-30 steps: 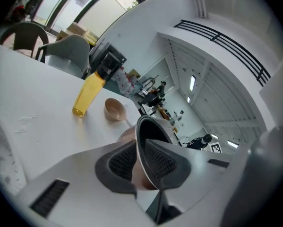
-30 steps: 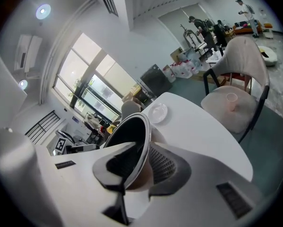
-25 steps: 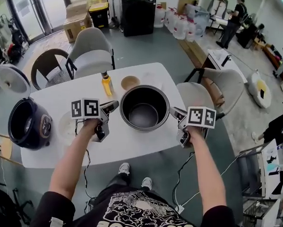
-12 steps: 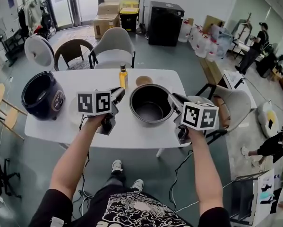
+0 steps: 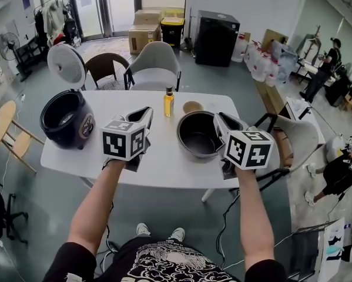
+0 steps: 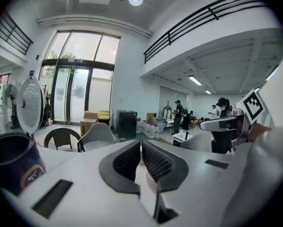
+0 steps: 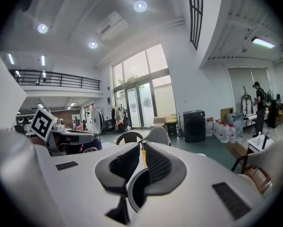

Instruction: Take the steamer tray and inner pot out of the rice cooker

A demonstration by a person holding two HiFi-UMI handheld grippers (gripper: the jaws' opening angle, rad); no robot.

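Only the head view shows you the inner pot [image 5: 198,135] standing on the white surface [image 5: 164,163] toward its right end, near your right gripper [image 5: 218,118] and apart from your left gripper [image 5: 145,111], with the open rice cooker [image 5: 67,119] at the left end. The gripper views settle the jaws: the left ones are clenched on nothing, the right ones have just been closing to a narrow slit, empty, with an orange bottle [image 5: 168,102] showing through it. Chairs [image 5: 157,60] stand at the surface's far edge, with boxes [image 5: 143,33] and glass doors [image 5: 100,6] beyond.
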